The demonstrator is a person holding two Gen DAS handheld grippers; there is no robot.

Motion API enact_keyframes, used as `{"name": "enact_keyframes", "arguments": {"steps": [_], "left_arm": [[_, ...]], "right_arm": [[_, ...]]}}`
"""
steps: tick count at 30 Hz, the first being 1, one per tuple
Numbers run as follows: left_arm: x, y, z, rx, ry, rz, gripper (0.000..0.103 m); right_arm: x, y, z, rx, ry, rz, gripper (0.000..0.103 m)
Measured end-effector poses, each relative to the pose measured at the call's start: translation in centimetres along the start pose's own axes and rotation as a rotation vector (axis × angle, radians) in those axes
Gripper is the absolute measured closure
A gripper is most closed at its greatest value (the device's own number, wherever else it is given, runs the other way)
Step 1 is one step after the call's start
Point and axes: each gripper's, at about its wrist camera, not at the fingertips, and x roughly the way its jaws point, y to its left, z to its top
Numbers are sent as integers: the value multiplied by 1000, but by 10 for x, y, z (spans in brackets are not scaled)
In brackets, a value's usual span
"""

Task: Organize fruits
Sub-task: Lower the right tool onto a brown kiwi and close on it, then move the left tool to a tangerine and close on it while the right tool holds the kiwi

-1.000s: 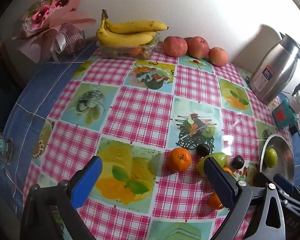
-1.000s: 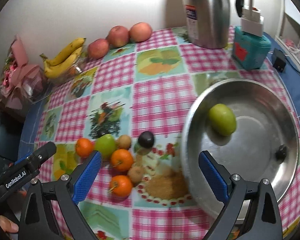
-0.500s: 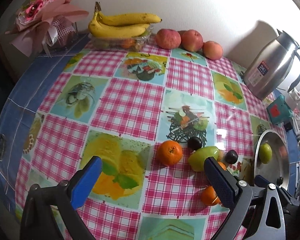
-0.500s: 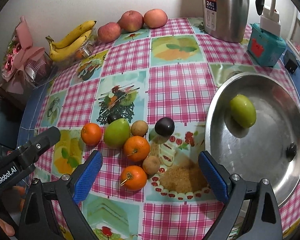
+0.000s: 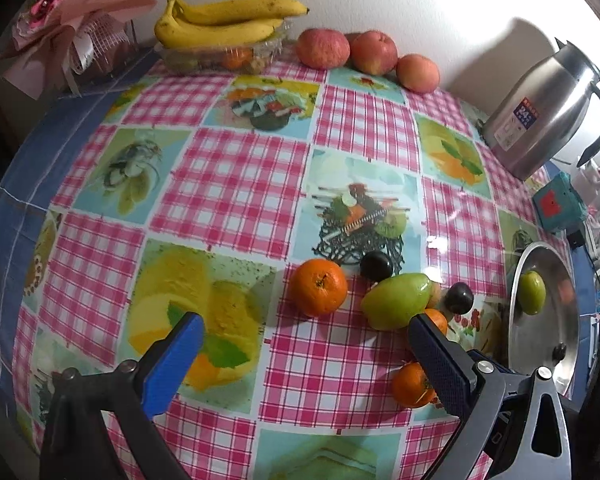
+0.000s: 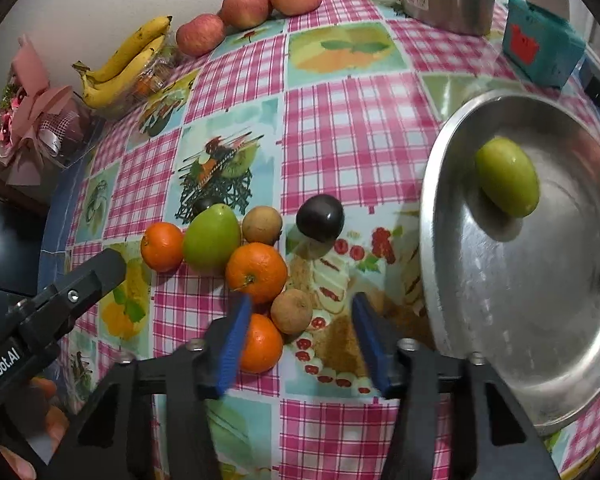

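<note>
right wrist view: the right gripper (image 6: 298, 312) has its fingers spread apart, empty, lined up on a small brown fruit (image 6: 291, 311) in the pile on the table (image 6: 360, 128) (one green fruit (image 6: 507, 176) already sits in the metal pan (image 6: 500, 352)). the left gripper (image 5: 302, 330) waits, released too.

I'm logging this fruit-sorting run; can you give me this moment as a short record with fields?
surface: checked tablecloth
tray: metal, holds one green fruit
loose cluster: three oranges, green fruit, two brown fruits, dark plum
right gripper: open, low over brown fruit
left gripper: open, empty
back wall: bananas, three apples
</note>
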Motion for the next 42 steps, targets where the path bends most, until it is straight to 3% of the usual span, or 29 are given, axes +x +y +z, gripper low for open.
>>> {"name": "enact_keyframes", "arguments": {"steps": [9,28,36,42], "left_arm": [[13,-5,-5,-1,45,-19,0],[18,-8,-6,-1,70,-28,0],[21,-15,-7,14,89,-48,1],[22,-29,-10,45,108,-83,3]], "right_arm": [[2,-3,-1,24,22,45,73],[7,-22,-3,151,53,164,78],[2,-22,-4,140,52,129,79],[-11,-20,-5,69,27,-27,79]]}}
